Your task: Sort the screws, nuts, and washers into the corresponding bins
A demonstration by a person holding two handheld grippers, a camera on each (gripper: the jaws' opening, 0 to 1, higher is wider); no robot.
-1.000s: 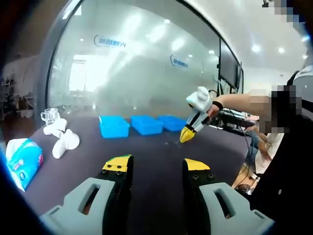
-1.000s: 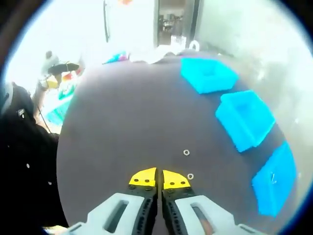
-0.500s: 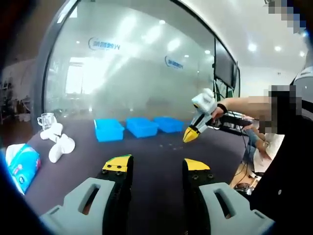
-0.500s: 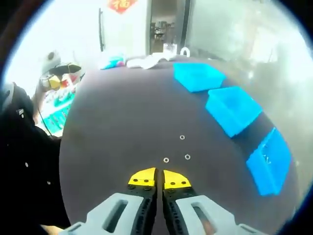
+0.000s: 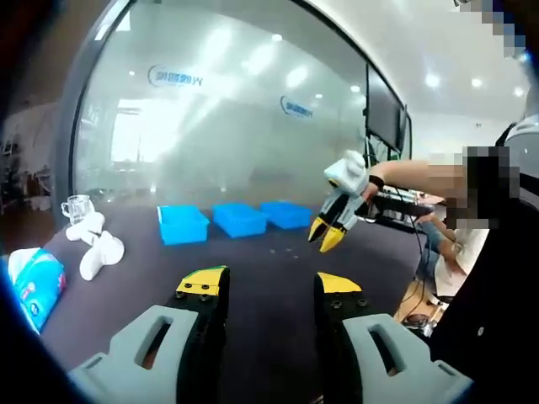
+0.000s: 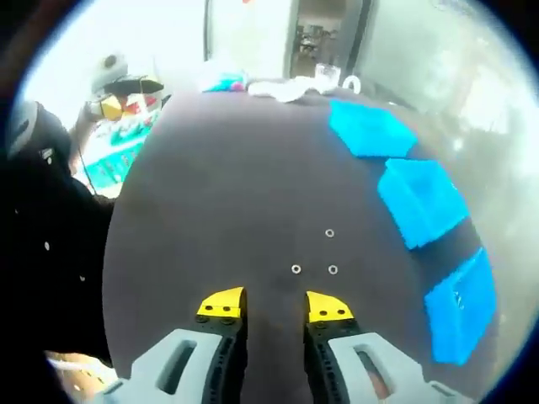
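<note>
Three small silver washers (image 6: 296, 269) (image 6: 333, 270) (image 6: 329, 233) lie on the dark table (image 6: 219, 194), just ahead of my right gripper (image 6: 274, 305), which is open and holds nothing. Three blue bins (image 6: 370, 130) (image 6: 421, 202) (image 6: 461, 303) stand in a row along the table's right side. In the left gripper view the same bins (image 5: 183, 225) (image 5: 240, 219) (image 5: 285, 214) stand at the far edge, and the right gripper (image 5: 325, 235) hangs above the table, jaws apart. My left gripper (image 5: 269, 286) is open and empty over the near table.
A tissue pack (image 5: 34, 282), white objects (image 5: 99, 248) and a glass cup (image 5: 76, 206) sit at the table's left end. A glass wall (image 5: 219, 126) runs behind the bins. A person (image 5: 497, 252) stands at the right edge.
My right gripper has gone from shut to open, seen in both views. Its view has shifted, so a third washer shows ahead of the jaws. The left gripper stays open.
</note>
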